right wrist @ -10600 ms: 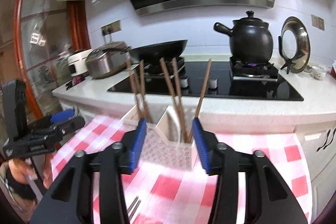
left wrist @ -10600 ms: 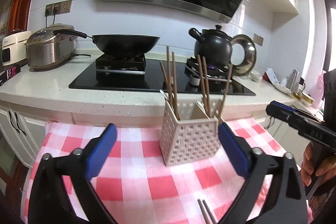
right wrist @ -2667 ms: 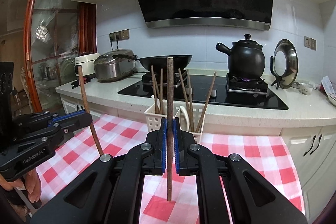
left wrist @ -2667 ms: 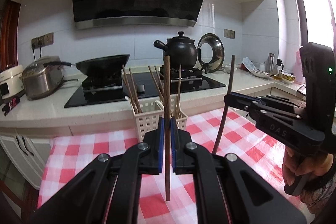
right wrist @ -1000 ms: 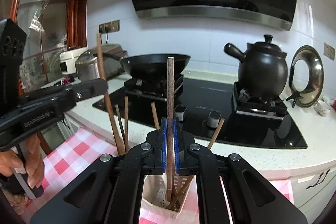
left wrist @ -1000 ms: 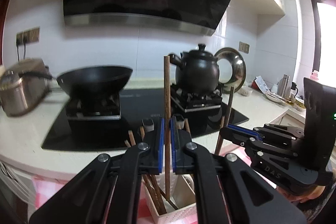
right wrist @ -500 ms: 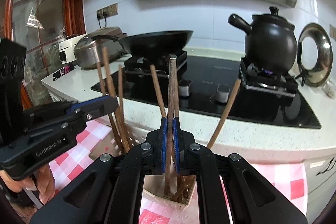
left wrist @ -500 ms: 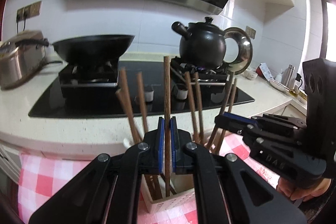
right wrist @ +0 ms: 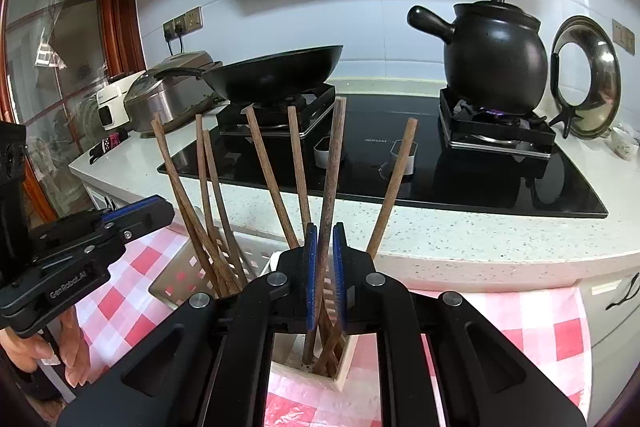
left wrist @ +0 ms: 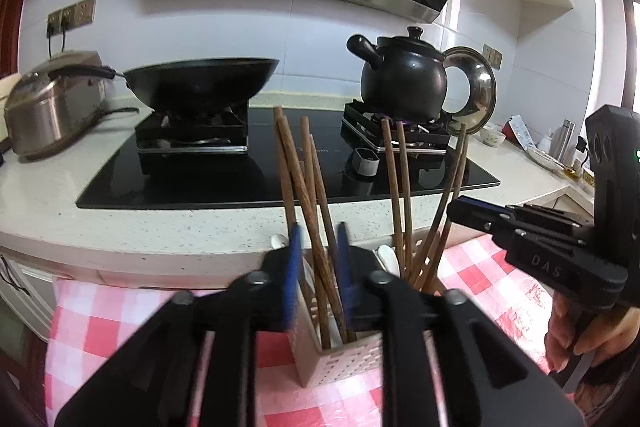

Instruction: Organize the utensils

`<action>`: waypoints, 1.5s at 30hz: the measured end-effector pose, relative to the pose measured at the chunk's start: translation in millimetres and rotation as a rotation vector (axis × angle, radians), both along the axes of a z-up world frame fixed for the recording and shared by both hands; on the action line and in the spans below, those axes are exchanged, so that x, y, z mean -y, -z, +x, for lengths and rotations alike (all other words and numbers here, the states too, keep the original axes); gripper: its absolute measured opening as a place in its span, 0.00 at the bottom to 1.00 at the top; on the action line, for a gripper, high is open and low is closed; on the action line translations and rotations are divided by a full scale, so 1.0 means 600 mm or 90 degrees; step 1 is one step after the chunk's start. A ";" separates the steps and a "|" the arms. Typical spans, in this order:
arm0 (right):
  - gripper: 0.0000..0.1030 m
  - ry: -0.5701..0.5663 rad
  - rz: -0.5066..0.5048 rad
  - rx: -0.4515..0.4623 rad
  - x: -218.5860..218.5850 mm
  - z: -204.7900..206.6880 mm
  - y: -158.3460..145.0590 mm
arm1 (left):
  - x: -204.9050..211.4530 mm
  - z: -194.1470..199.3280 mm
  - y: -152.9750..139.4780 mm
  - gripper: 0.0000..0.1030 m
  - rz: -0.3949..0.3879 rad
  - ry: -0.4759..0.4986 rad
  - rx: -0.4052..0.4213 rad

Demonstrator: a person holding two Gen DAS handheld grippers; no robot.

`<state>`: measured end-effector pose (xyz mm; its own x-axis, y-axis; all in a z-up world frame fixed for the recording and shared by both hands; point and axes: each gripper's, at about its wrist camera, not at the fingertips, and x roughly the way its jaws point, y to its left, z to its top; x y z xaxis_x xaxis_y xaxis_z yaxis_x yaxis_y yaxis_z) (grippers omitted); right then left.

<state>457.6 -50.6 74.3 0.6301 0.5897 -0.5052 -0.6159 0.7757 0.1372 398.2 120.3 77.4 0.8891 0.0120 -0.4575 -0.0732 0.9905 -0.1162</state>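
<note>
Both our tongs are opening: left tongs (left wrist: 316, 267) & right tongs (right wrist: 325, 267) release brown wooden chopsticks (right wrist: 329, 195) into white perforated plastic holder (left wrist: 344, 363), frame centre.

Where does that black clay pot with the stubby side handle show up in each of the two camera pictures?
Left wrist view: the black clay pot sits right of centre, upper half, on the right burner, a steel lid behind it.
Right wrist view: the pot is at upper right, on the same burner.
Shared landmark: the black wok stands on the burner to the pot's left in both.
</note>
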 end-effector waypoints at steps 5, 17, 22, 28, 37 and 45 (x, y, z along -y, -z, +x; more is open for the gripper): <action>0.13 0.001 0.012 0.019 0.017 -0.026 -0.025 | 0.005 -0.039 -0.023 0.60 0.031 -0.021 0.030; 0.66 -0.012 0.043 0.073 0.086 -0.103 -0.083 | 0.022 -0.156 -0.086 0.96 0.102 -0.054 0.092; 0.77 -0.038 0.056 0.079 0.113 -0.142 -0.088 | 0.038 -0.194 -0.088 0.96 0.103 -0.020 0.097; 0.82 -0.050 0.080 0.087 0.136 -0.207 -0.074 | 0.067 -0.229 -0.079 0.96 0.088 -0.004 0.093; 0.82 -0.057 0.079 0.097 0.146 -0.272 -0.041 | 0.095 -0.265 -0.043 0.96 0.073 -0.005 0.083; 0.82 -0.063 0.071 0.071 0.149 -0.274 -0.005 | 0.083 -0.279 0.000 0.96 0.028 -0.001 0.063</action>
<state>292.9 -140.2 77.5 0.6150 0.6999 -0.3631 -0.7046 0.6945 0.1452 230.8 70.5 77.1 0.9300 0.0307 -0.3663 -0.0644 0.9947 -0.0801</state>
